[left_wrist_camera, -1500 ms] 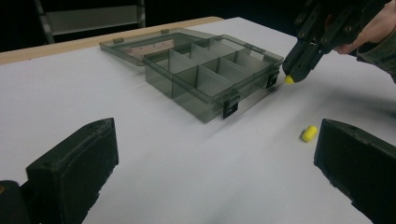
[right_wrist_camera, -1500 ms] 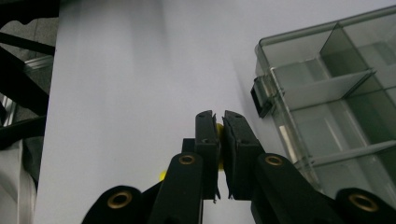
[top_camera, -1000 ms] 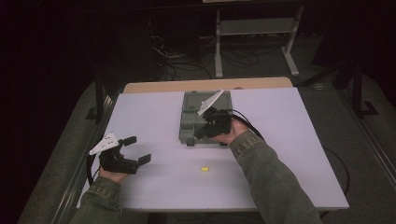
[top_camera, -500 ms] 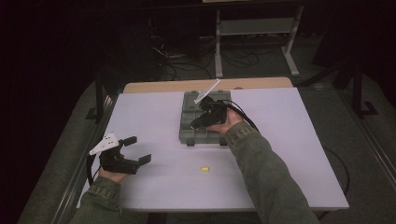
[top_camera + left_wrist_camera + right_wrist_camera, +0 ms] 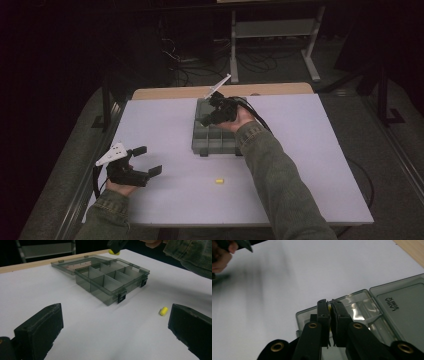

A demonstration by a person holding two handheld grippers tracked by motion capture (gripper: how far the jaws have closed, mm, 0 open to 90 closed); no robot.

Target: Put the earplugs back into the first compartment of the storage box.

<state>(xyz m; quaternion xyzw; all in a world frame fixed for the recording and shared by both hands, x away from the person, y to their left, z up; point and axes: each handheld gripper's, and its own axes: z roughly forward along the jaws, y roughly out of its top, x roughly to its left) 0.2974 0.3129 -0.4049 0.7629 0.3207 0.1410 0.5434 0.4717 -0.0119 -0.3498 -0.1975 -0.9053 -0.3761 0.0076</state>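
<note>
Evidently sorting: right gripper (image 5: 207, 119) hangs over far compartments of grey organiser box (image 5: 112, 280), jaws pinched on small yellow piece (image 5: 329, 308), likely for drop-in. Lid lies flat behind box. Left gripper (image 5: 148, 161) rests wide apart, empty, second yellow piece (image 5: 163, 311) on table (image 5: 310, 150) beside its jaw.
</note>
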